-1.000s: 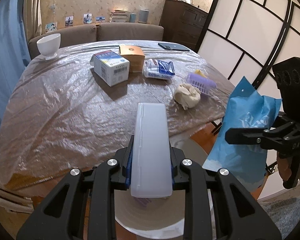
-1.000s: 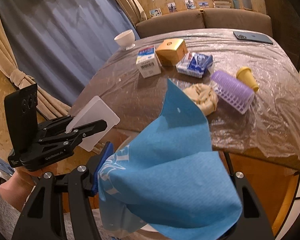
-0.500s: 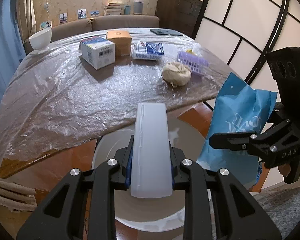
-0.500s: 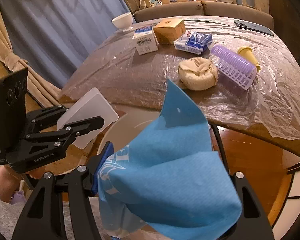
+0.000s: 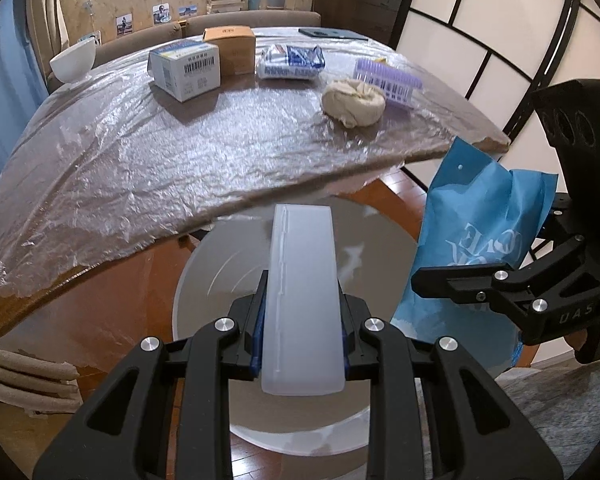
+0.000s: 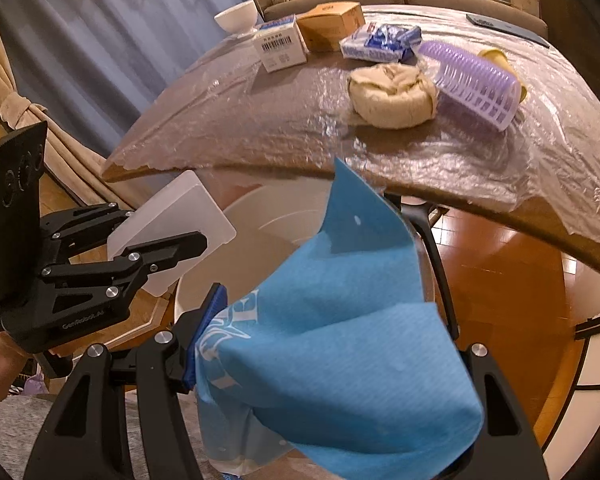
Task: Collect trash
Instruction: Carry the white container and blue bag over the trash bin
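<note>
My left gripper (image 5: 300, 334) is shut on a flat translucent white plastic case (image 5: 302, 292), held over the open white trash bin (image 5: 216, 276) below the table edge; the case also shows in the right wrist view (image 6: 168, 236). My right gripper (image 6: 324, 364) is shut on a crumpled blue paper bag (image 6: 340, 320), also seen in the left wrist view (image 5: 480, 248), beside and over the bin (image 6: 256, 248). A beige crumpled wad (image 5: 354, 102) lies on the table.
The plastic-covered table (image 5: 140, 168) carries a white barcode box (image 5: 186, 68), a brown box (image 5: 230, 50), a blue-white packet (image 5: 292, 62), a purple roller (image 5: 386, 82), a white bowl (image 5: 74, 60) and a dark tablet (image 5: 332, 34). Wooden floor lies below.
Both grippers have dropped below the table edge and drawn back from it, carrying the case and the blue bag over the white bin. Both grips are unchanged.
</note>
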Available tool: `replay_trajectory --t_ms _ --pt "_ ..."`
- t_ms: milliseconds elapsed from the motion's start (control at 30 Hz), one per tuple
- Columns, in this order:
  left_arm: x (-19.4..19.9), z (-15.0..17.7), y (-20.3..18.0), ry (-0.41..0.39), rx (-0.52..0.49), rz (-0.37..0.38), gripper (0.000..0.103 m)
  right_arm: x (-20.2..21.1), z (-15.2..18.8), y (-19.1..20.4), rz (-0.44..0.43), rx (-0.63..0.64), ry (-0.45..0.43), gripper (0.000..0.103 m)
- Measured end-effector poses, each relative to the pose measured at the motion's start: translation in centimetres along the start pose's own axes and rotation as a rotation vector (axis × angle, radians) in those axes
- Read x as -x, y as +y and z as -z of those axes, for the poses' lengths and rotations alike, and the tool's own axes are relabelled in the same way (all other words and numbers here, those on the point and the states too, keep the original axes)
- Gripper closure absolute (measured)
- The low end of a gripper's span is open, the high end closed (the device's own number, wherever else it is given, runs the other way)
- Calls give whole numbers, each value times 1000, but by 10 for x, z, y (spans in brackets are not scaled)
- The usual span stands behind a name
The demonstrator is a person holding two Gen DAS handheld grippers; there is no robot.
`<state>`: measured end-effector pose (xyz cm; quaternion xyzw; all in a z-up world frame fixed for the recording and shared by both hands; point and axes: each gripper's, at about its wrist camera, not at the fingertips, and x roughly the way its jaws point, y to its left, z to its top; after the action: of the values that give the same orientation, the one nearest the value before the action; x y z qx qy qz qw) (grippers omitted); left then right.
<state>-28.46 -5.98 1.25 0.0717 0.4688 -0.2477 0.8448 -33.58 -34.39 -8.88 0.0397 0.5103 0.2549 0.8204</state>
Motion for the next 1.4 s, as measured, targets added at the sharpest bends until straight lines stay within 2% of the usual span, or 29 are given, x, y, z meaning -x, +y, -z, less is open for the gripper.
replay_trajectory --t_ms 333,1400 --pt "-15 8 4 37 2 -18 75 -25 -3 3 11 28 49 42" --pt "-80 22 18 127 29 -48 75 -70 -2 -4 52 25 110 42"
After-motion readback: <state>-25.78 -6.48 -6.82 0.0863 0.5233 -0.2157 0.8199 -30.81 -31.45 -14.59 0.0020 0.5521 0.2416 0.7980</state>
